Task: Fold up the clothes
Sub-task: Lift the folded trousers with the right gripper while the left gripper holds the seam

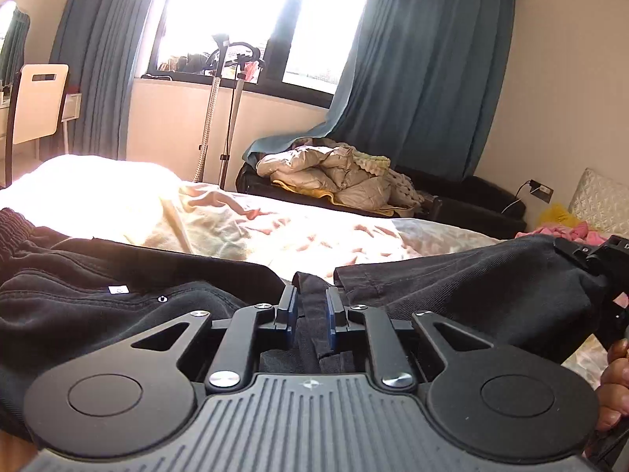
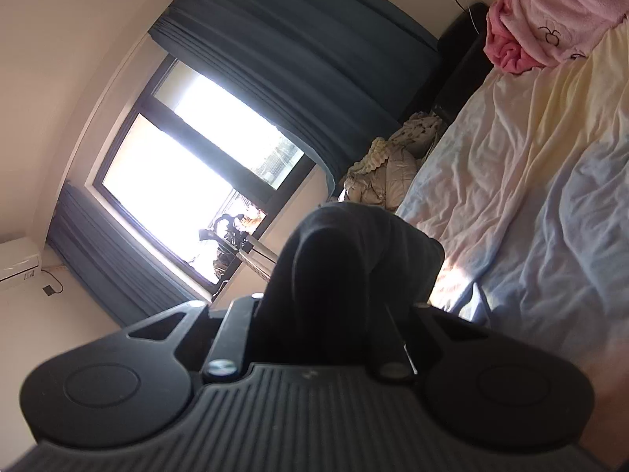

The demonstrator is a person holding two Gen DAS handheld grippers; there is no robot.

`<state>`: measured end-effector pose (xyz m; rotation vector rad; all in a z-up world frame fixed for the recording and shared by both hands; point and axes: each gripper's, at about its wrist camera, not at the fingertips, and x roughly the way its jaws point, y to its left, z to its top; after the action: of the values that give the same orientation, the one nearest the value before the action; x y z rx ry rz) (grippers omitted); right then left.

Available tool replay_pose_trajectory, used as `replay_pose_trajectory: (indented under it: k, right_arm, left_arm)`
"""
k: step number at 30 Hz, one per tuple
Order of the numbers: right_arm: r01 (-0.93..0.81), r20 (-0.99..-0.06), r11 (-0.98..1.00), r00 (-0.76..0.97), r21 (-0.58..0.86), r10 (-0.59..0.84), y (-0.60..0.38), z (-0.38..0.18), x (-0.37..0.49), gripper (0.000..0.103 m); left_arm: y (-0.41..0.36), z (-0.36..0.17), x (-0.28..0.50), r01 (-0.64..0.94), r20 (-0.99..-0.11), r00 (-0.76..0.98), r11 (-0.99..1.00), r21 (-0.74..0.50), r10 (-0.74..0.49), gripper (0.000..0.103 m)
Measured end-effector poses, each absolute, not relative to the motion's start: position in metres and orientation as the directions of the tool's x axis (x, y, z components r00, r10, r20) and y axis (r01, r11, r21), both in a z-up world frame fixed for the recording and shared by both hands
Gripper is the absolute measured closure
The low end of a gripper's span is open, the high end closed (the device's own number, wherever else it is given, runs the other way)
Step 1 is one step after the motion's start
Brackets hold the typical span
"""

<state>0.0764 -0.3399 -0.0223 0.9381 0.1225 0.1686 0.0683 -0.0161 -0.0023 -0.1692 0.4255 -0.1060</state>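
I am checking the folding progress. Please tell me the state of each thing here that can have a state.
Left tool: closed on a strip of the black garment.
Right tool: fingers hidden under black cloth, seems shut on it.
Black garment: spread and crumpled on the bed, not yet folded.
Bed sheet: wrinkled.
Curtains: drawn open.
Pink clothes: in an unfolded heap.
Quilted blanket: bunched up beside the bed.

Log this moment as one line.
stage: mid-fold | left tongs: shut on black trousers | right tongs: shut on black trousers, fabric lifted | surface: bed sheet
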Motion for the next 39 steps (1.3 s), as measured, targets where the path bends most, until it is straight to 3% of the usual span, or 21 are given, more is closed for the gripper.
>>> replay_pose_trajectory:
  k: [3, 8, 12, 16, 22, 24, 31, 34, 39]
  right_arm:
    - [-0.113, 0.028, 0.603, 0.989, 0.79, 0.148, -0.355, -0.002, 0.061, 0.087]
    - [-0.116, 0.108, 0.662, 0.993, 0.74, 0.052, -0.38, 0.028, 0.033, 0.087]
    - [-0.083, 0.126, 0.708, 0.992, 0.701, -0.008, -0.398, 0.033, 0.025, 0.086]
    - [-0.029, 0.063, 0.734, 0.998, 0.679, -0.019, -0.405, 0.022, 0.036, 0.086]
    - [-0.061, 0.075, 0.812, 0.997, 0.58, 0.021, -0.379, 0.033, 0.048, 0.086]
    - [-0.073, 0.081, 0.852, 0.996, 0.518, 0.036, -0.354, 0.044, 0.047, 0.086]
    - [-0.222, 0.109, 0.953, 0.973, 0.206, 0.203, -0.211, 0.067, 0.047, 0.086]
    - [-0.318, 0.046, 0.944, 0.948, 0.083, 0.316, -0.126, 0.052, 0.059, 0.085]
    - [-0.484, -0.157, 0.875, 0.867, -0.032, 0.474, -0.008, -0.019, 0.072, 0.085]
  left_arm:
    - [-0.055, -0.009, 0.097, 0.095, -0.444, 0.884, 0.987, -0.129, -0.143, 0.086]
    - [-0.104, -0.037, 0.12, 0.188, -0.508, 0.827, 0.97, -0.152, -0.24, 0.086]
    - [-0.128, -0.059, 0.127, 0.257, -0.544, 0.784, 0.954, -0.153, -0.298, 0.086]
    - [-0.148, -0.079, 0.132, 0.32, -0.578, 0.737, 0.934, -0.157, -0.35, 0.086]
    - [-0.052, -0.033, 0.116, 0.29, -0.548, 0.765, 0.941, -0.177, -0.338, 0.084]
    - [-0.006, -0.007, 0.104, 0.257, -0.51, 0.796, 0.945, -0.203, -0.326, 0.069]
    - [0.121, 0.055, 0.057, 0.122, -0.395, 0.887, 0.947, -0.299, -0.239, 0.068]
    - [0.16, 0.067, 0.043, 0.063, -0.376, 0.908, 0.949, -0.31, -0.183, 0.068]
    - [0.205, 0.066, 0.02, -0.013, -0.364, 0.923, 0.935, -0.354, -0.125, 0.065]
